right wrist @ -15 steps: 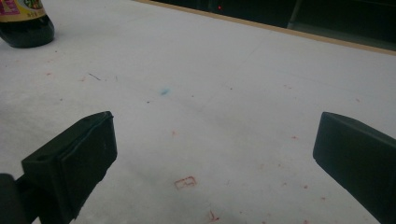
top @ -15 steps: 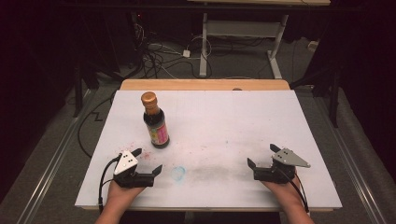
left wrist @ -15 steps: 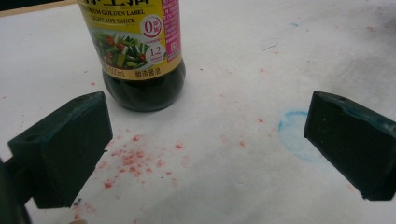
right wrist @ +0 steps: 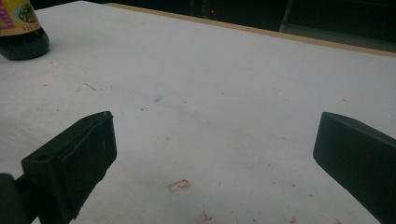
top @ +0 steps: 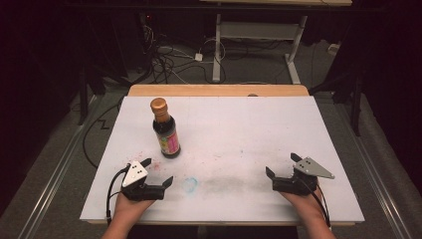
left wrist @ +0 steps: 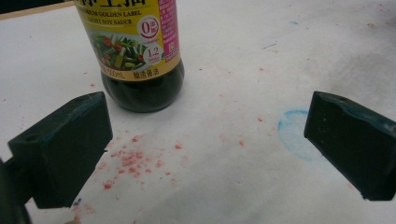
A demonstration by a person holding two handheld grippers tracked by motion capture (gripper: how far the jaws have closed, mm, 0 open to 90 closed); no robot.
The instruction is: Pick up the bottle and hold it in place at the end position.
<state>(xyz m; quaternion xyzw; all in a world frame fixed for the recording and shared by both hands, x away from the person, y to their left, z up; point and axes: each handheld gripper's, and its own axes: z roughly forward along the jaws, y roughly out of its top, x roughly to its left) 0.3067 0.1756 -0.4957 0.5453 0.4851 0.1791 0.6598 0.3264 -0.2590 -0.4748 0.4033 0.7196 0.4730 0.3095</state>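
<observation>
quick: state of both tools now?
Left tool: open, holding nothing; soy sauce bottle stands ahead of it.
Right tool: open, holding nothing.

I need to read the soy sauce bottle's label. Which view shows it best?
The left gripper view: the soy sauce bottle stands close, its label print readable. The high view shows the whole upright bottle, label tiny. The right gripper view catches just its dark base at the corner.

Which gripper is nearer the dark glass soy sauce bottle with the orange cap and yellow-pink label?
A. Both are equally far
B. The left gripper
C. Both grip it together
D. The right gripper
B: the dark glass soy sauce bottle with the orange cap stands upright just beyond the open, empty left gripper, while the right gripper rests across the white table.
</observation>
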